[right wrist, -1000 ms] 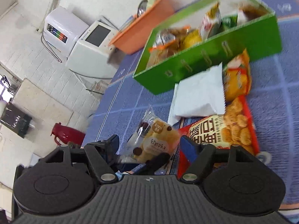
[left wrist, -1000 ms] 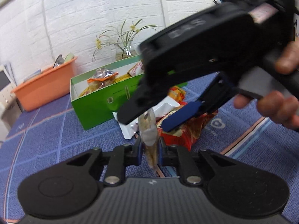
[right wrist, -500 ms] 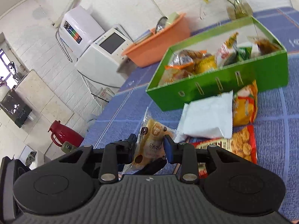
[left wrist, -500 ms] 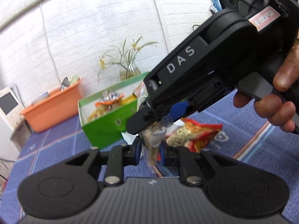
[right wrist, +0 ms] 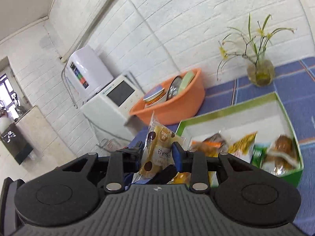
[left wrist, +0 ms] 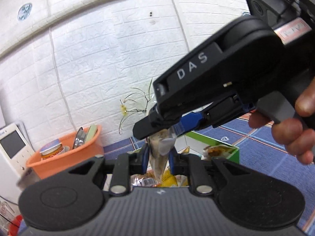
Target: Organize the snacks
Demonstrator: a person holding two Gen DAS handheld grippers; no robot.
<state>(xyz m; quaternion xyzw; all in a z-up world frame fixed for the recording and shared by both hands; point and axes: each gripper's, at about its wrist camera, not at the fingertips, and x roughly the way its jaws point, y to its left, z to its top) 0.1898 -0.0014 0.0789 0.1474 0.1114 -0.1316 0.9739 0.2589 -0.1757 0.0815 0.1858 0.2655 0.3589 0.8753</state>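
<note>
From the left wrist we see the left tongs (left wrist: 157, 158) clamped on a snack packet (left wrist: 158, 157), edge-on, so its print is unreadable. The right tongs (left wrist: 167, 125) come in from above, pinching the packet's top. A hand (left wrist: 291, 125) grips their handle. Just behind the packet, the green box (left wrist: 220, 143) is mostly hidden by the tools.

From the right wrist we see the packet's face (right wrist: 157, 149): yellow cakes with brown dots, nipped by the right tongs (right wrist: 158, 153). The left tongs lie almost wholly hidden beneath. Right of the packet, the green box (right wrist: 285, 114) shows open, its snacks blurred. Behind the box stand an orange basin (right wrist: 177, 106) and a vase (right wrist: 259, 72) on the blue worktop (right wrist: 291, 86).
</note>
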